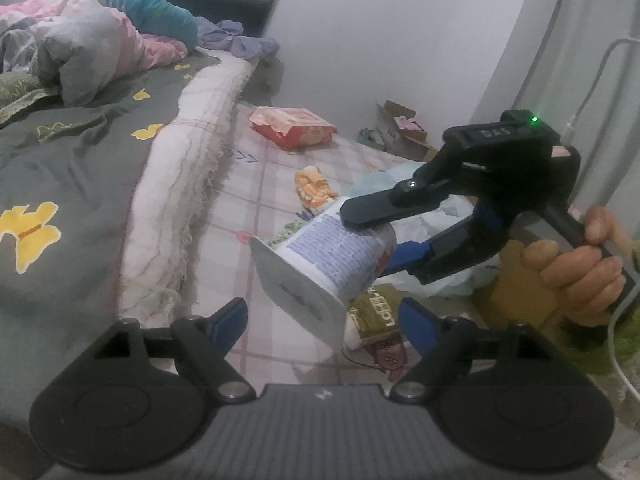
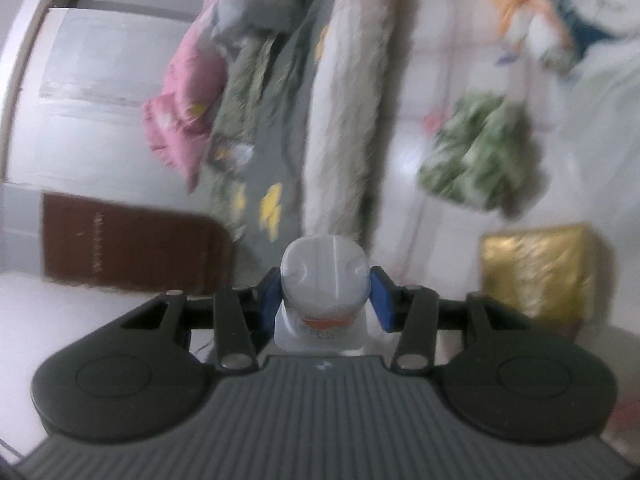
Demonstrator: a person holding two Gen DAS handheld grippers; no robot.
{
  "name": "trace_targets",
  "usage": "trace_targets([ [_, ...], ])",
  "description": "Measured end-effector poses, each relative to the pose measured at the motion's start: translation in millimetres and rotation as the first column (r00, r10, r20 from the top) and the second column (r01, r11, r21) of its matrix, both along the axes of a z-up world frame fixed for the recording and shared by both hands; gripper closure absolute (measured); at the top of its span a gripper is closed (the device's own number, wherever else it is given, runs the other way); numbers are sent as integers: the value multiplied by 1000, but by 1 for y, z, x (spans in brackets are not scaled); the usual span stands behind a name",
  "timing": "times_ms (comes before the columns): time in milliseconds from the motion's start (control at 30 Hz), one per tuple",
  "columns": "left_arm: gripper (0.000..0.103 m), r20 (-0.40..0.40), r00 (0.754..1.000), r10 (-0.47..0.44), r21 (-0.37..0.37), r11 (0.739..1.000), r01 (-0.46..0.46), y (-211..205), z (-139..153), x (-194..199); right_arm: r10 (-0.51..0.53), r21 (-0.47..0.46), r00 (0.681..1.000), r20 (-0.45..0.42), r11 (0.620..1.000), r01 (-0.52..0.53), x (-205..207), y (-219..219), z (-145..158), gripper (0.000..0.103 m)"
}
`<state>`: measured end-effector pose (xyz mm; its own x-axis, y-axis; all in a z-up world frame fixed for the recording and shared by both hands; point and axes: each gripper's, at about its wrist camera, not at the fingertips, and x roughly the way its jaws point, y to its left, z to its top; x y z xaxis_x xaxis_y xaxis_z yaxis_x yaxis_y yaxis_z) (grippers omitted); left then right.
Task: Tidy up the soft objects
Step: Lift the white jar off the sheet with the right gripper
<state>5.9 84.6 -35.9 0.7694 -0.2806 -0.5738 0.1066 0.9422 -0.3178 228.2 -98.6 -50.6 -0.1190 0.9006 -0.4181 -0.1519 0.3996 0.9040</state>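
Left gripper (image 1: pixel 320 320) wide open, empty, ready to receive; right gripper (image 1: pixel 370 238) clamps white cup (image 1: pixel 320 264) sideways, probably for handover.

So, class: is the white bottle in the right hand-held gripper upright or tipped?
Tipped. The white bottle lies nearly sideways, base toward the left camera, clamped by the right hand-held gripper.

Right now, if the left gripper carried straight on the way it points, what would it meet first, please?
Most likely the white bottle held in the right gripper, which hangs just ahead of the open left gripper; depth is uncertain.
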Motion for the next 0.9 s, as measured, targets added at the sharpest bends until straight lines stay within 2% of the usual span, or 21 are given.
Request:
trace_targets([
  [167,18,46,999,-23,-21,999,24,1,3,-2,58,84,996,-73,995,-52,-8,-1,-2,58],
  [333,30,33,999,-24,-53,998,25,7,-5,1,66,110,991,-114,993,-54,-10,-4,-9,57],
  [433,30,36,999,-38,-79,996,41,11,-7,2,70,125,988,-137,991,-53,-9,-6,-15,57],
  [533,22,68,996,-57,-60,996,61,10,-6,-1,79,137,988,-129,989,-62,-11,-10,-13,57],
  [600,22,81,995,-63,-54,996,68,9,-5,0,91,143,988,-124,987,-73,-11,-11,-11,57],
  [800,22,44,998,-39,-62,997,42,11,-10,5,93,135,984,-149,988,-73,-6,-8,-18,57],
  [900,26,13,1000,-11,-66,998,12,15,-13,7,98,134,981,-165,988,-76,-2,-4,-26,57],
])
